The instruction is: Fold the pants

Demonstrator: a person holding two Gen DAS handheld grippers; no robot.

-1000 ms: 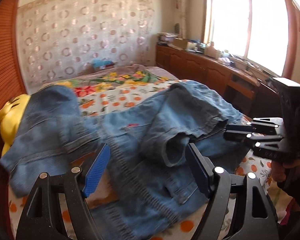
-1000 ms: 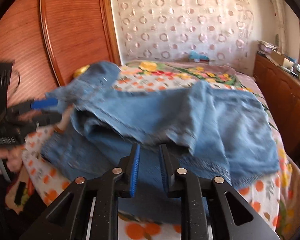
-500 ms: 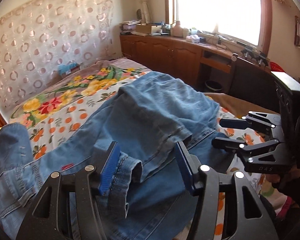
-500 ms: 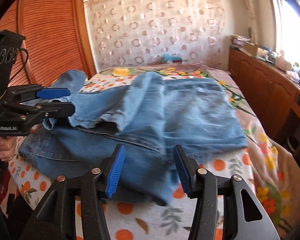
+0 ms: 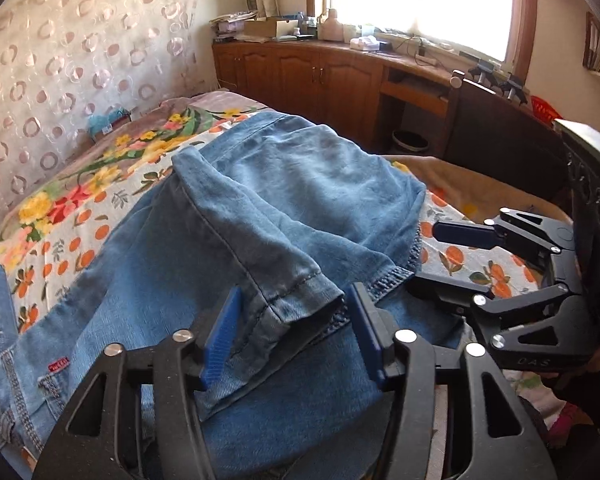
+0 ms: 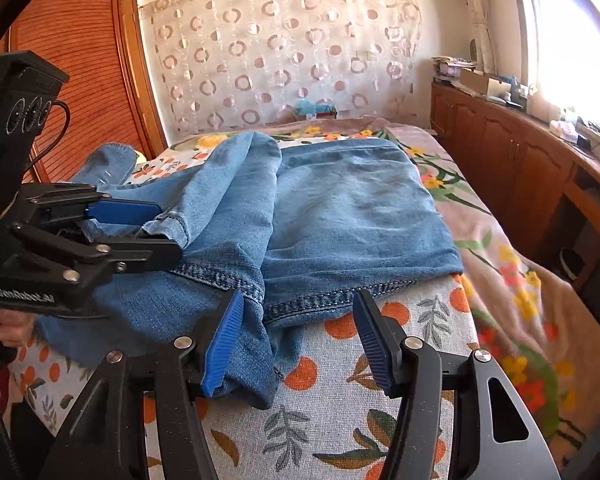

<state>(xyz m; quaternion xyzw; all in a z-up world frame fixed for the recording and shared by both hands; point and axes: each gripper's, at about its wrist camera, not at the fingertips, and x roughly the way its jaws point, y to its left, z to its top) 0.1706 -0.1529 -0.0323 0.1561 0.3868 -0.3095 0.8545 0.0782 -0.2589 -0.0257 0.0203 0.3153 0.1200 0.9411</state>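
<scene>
A wide bed covered by a floral bedspread printed with oranges and leaves [image 6: 432, 316] fills both views, with a circle-patterned sheer curtain [image 6: 284, 52] at its far end, a slatted brown wooden door [image 6: 80, 56] on the far left and a long wooden cabinet under a bright window [image 5: 340, 76] on the right. On the spread lie the faded blue denim pants [image 6: 352, 208], which now sit much flatter than a second ago: the leg that hung bunched in the air has been carried over and laid along the other, its stitched hem [image 5: 300, 292] reaching the near edge, so one lengthwise fold looks close to done and only needs squaring up. The right gripper [image 6: 300, 344], clenched on cloth a second ago, has let go and its jaws are opening; the near denim edge lies between and just under them, but the blue pads stand clear of it. The left gripper [image 5: 292, 340] has swung across from the left, and its jaws are closing around the hem of the upper leg; in its own view the pads have not yet met the cloth, while from the right wrist view its fingers [image 6: 124, 210] seem to bracket that hem. Whether they already pinch it I cannot tell. The waistband end at far left is cut off and partly folded under, a small red label [image 5: 58, 365] shows near it, and the person's hands are mostly hidden behind the grippers.
</scene>
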